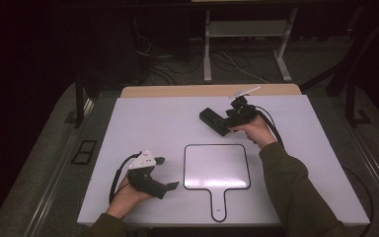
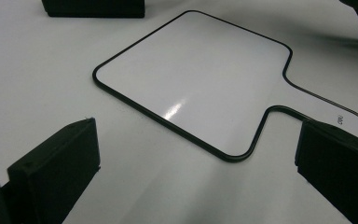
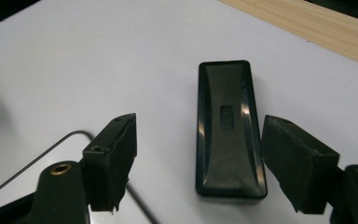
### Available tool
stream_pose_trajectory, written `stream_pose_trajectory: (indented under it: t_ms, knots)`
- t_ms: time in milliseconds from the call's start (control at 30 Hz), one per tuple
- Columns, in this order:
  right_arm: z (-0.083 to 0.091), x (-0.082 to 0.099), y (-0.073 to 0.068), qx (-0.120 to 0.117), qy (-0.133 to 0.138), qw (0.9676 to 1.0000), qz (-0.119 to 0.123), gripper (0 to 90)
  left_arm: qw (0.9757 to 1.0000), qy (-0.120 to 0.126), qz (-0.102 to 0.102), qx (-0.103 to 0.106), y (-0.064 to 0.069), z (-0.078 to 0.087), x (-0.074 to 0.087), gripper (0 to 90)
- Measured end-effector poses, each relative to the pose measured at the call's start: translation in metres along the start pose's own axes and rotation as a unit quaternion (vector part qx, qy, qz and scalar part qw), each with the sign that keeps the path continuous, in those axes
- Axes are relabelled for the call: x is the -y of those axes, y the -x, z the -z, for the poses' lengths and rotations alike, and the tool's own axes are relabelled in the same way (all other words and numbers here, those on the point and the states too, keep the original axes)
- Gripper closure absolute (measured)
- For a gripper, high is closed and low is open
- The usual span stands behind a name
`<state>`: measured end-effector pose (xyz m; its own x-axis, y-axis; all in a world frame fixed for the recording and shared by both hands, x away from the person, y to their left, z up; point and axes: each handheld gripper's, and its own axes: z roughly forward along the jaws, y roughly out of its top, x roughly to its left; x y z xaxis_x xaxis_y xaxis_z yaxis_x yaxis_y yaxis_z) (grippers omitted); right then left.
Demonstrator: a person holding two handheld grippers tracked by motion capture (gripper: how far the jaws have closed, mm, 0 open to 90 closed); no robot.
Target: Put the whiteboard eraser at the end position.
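Currently, a black eraser and a paddle-shaped whiteboard are laid on the matte white table.
The right gripper [image 1: 216, 123] is held at the far right with jaws parted, unclamped, around the eraser [image 3: 228, 128], a glossy rounded rectangular block of hard plastic. The left gripper [image 1: 165, 174] is held wide open at the near left. The whiteboard [image 1: 217, 167], smooth, glossy, black-rimmed, with a short handle, is positioned near centre on the table [image 1: 153, 123].

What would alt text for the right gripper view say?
A black eraser lies flat on a white table, between the right gripper's open black jaws, which do not touch it. A thin dark-edged whiteboard corner shows at lower left.
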<state>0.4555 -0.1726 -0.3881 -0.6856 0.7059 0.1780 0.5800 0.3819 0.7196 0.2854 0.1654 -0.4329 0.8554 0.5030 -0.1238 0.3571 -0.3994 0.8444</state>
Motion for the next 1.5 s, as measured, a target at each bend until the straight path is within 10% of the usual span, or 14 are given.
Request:
stream_pose_trajectory:
  t_ms: [1500]
  knots:
    - [0.08,0.123,-0.029,0.007,0.056,0.9983,0.011,18.2,1.0,-0.001,-0.006,0.0,0.005,0.002,0.002,0.0]
